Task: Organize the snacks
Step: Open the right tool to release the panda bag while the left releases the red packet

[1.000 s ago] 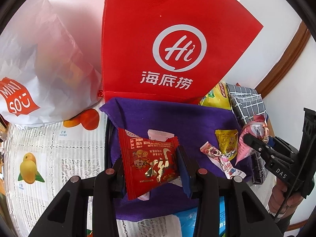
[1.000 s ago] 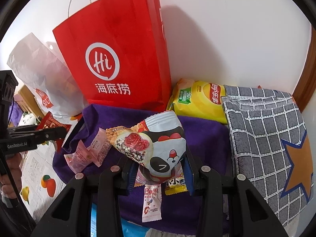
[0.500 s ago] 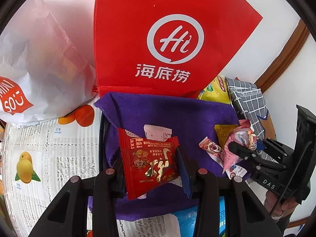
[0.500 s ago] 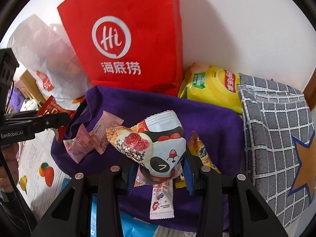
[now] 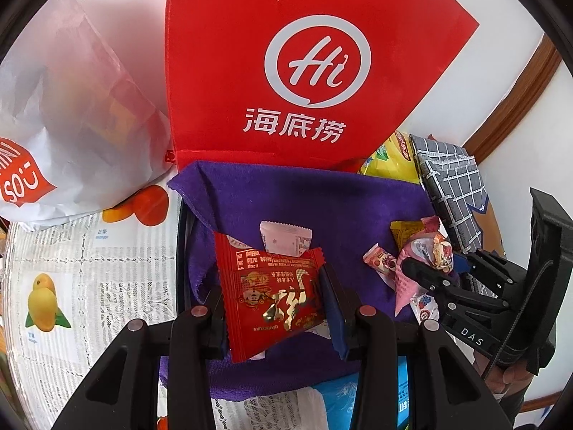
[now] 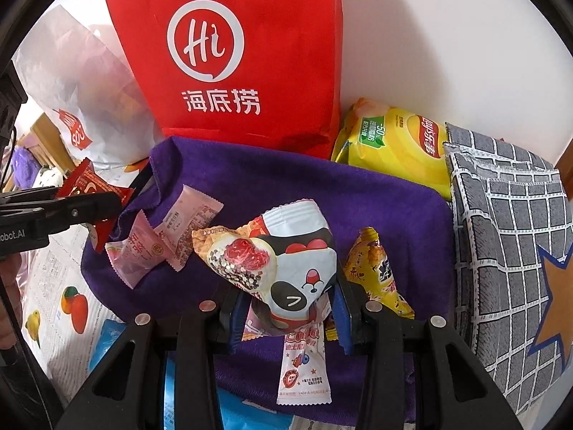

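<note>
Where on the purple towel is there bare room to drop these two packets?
Bare purple towel: the back strip below the red paper bag and yellow chip bag. Crowded: pink wrappers on the left, yellow sachet on the right.

A plain white wall (image 6: 447, 36) filled the upper part of both views, evenly lit, with soft shadow falling on it right of centre in the right wrist view. Brown wooden trim (image 5: 515, 100) ran diagonally along the right edge. At lower left lay a fruit-printed table covering (image 5: 89, 279).
</note>
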Tool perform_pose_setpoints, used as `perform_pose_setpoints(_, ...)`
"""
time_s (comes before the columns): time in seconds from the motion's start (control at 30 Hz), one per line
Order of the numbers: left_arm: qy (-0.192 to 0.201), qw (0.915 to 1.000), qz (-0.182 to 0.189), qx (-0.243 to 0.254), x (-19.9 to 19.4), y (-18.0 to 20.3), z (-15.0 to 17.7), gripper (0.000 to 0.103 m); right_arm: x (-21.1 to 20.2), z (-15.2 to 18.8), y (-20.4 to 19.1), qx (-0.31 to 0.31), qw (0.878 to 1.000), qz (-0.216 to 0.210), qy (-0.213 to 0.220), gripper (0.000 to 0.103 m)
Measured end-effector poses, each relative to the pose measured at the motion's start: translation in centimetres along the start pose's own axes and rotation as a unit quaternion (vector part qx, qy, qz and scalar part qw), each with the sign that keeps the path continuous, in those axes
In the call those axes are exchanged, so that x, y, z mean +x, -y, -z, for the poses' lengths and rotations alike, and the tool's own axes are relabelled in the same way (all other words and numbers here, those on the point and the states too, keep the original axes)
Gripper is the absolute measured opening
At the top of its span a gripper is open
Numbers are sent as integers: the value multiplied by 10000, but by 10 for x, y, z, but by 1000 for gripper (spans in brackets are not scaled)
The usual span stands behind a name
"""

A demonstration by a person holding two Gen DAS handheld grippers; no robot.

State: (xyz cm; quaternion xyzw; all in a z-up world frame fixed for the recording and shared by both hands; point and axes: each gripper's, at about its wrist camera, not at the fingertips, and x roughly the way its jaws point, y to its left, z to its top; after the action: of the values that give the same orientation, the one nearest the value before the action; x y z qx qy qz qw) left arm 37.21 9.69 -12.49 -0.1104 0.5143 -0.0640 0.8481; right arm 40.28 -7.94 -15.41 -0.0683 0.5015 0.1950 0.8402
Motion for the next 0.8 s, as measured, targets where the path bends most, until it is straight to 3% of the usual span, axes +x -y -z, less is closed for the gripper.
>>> perform_pose_setpoints(0.47,-215,9997,-21,83,17,8,2,39,-2,-1,4,43,9999,75,-50,47)
perform_pose_setpoints(0.6,-250,9996,43,117,21,13,3,39,-15,-2,5,36,9999,92,128,53)
perform_pose_setpoints(0.8,-286,9994,71,178,28,19,4,39,-33,-4,7,60,9992,102,379,54)
